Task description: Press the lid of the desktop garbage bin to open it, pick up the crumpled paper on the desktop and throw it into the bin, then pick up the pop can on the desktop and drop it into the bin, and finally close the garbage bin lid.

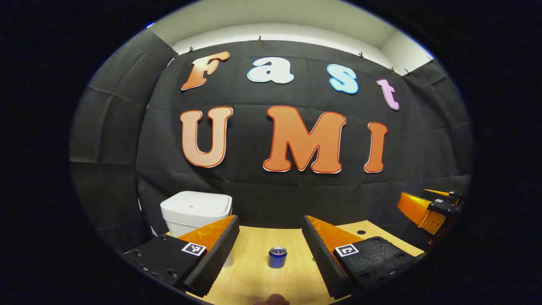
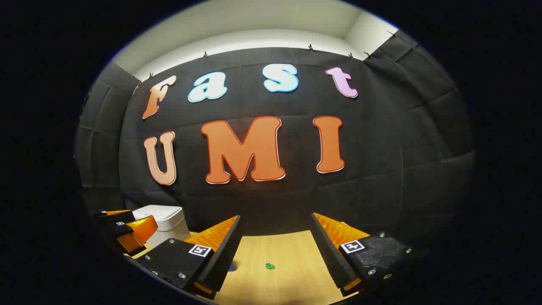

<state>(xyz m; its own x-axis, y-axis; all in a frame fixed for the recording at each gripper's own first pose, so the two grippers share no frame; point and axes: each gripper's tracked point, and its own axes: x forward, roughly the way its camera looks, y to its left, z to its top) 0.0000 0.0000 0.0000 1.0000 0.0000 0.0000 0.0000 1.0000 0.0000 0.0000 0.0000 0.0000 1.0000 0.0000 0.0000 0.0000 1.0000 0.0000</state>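
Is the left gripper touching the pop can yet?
Apart. The left gripper view shows the pop can standing on bare wooden desktop between the open left gripper tongs, clear of both.

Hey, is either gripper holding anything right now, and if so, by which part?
Nothing is held. The left gripper and right gripper are both open; the pop can stands free on the table.

Black cloth wall point(image 1: 271, 195) clipped along its top, pale ceiling point(image 2: 271, 21) above, light wooden table point(image 2: 288, 250) below.
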